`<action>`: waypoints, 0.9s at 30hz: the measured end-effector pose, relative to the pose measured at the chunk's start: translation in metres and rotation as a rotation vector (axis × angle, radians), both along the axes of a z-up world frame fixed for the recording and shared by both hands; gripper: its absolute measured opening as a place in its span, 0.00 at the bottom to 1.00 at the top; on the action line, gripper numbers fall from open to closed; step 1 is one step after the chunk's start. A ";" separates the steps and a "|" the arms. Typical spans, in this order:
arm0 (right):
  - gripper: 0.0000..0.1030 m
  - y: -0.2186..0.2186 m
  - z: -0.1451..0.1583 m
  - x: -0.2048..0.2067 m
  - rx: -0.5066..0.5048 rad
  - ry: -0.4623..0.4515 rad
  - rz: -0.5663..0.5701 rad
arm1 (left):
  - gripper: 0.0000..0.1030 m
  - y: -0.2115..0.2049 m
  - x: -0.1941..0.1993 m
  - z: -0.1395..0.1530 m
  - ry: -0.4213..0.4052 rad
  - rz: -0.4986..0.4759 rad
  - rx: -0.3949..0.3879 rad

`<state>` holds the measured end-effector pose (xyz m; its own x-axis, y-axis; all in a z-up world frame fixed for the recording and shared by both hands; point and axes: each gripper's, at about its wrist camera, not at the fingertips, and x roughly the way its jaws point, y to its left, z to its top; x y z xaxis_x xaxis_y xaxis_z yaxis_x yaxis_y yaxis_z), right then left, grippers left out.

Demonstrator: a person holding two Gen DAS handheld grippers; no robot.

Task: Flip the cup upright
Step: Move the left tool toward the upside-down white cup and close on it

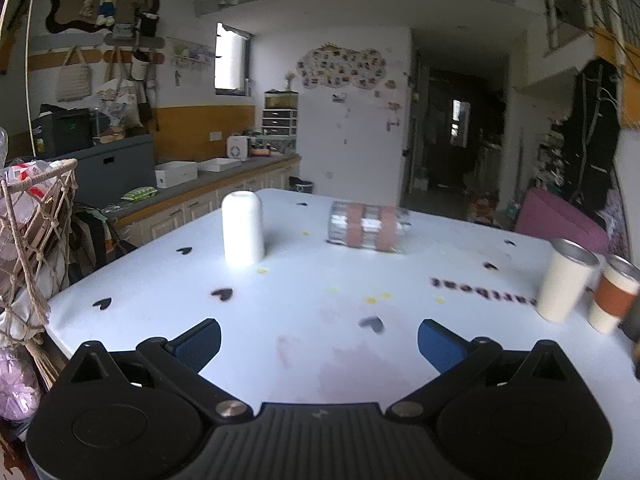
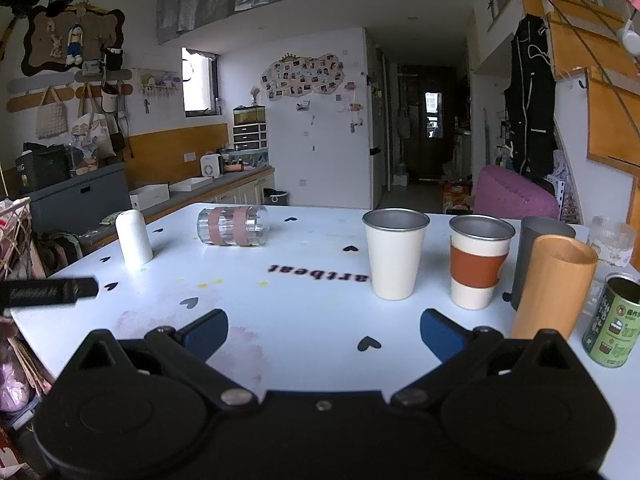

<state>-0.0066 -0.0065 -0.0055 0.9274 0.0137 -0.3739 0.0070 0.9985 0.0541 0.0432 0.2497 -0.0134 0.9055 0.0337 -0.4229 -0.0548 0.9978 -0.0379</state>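
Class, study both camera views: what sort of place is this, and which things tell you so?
Most likely a lived-in home, a kitchen-dining room: a counter with cabinets, tote bags on wall hooks, and a white table holding cups.

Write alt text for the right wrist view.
A clear ribbed cup with pink bands lies on its side on the white table, beyond the open, empty right gripper. A white cup stands upside down at left; five upright cups and a green can cluster at right.

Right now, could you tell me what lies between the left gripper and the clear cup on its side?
Only bare tabletop with heart stickers separates the left gripper from the clear cup, as the left wrist view shows.
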 end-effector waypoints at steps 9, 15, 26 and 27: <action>1.00 0.001 -0.008 -0.001 0.016 0.018 -0.005 | 1.00 0.026 0.061 0.011 -0.052 0.044 0.047; 1.00 0.001 -0.015 -0.003 0.037 0.024 0.020 | 0.97 0.039 0.114 0.013 -0.034 0.057 0.053; 1.00 0.001 -0.021 -0.016 0.039 -0.004 0.041 | 0.88 0.072 0.211 0.001 0.018 0.143 0.021; 1.00 0.001 -0.021 -0.017 0.036 -0.009 0.041 | 0.88 0.075 0.218 -0.003 0.021 0.159 0.028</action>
